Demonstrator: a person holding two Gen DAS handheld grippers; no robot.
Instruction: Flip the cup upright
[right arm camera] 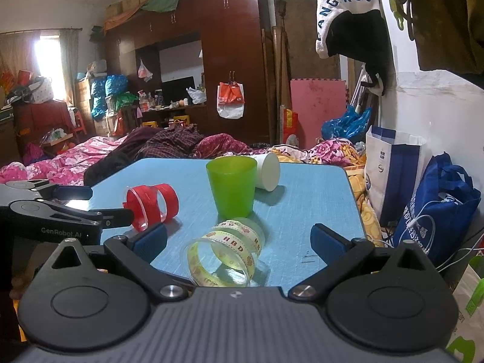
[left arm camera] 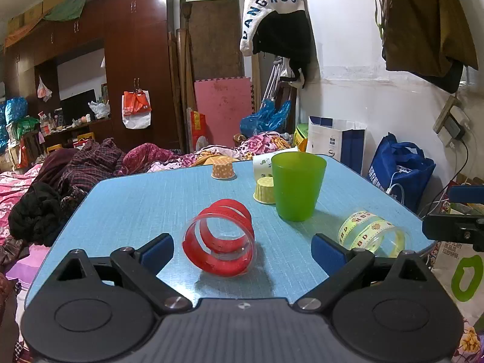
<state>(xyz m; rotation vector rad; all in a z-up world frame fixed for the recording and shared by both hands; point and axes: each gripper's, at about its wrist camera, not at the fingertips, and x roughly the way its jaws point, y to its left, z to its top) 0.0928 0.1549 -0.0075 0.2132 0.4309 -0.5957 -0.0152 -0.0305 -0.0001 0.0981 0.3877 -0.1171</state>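
Observation:
A clear cup with red bands [left arm camera: 220, 239] lies on its side on the blue table [left arm camera: 145, 199], mouth toward the camera, between the fingers of my open left gripper [left arm camera: 242, 249]. A clear cup with yellow "HBD" bands [right arm camera: 224, 252] lies on its side in front of my open right gripper [right arm camera: 239, 240]. It also shows in the left wrist view [left arm camera: 373, 236]. The red cup shows in the right wrist view [right arm camera: 151, 201], with the left gripper [right arm camera: 90, 205] beside it. Both grippers are empty.
A green cup [left arm camera: 298, 186] stands upright mid-table. A white paper cup [right arm camera: 267, 171] lies on its side behind it. A yellow cupcake liner [left arm camera: 264, 190] and an orange dotted one [left arm camera: 223, 168] sit upside down. Bags [right arm camera: 435, 205] stand right of the table, bedding behind.

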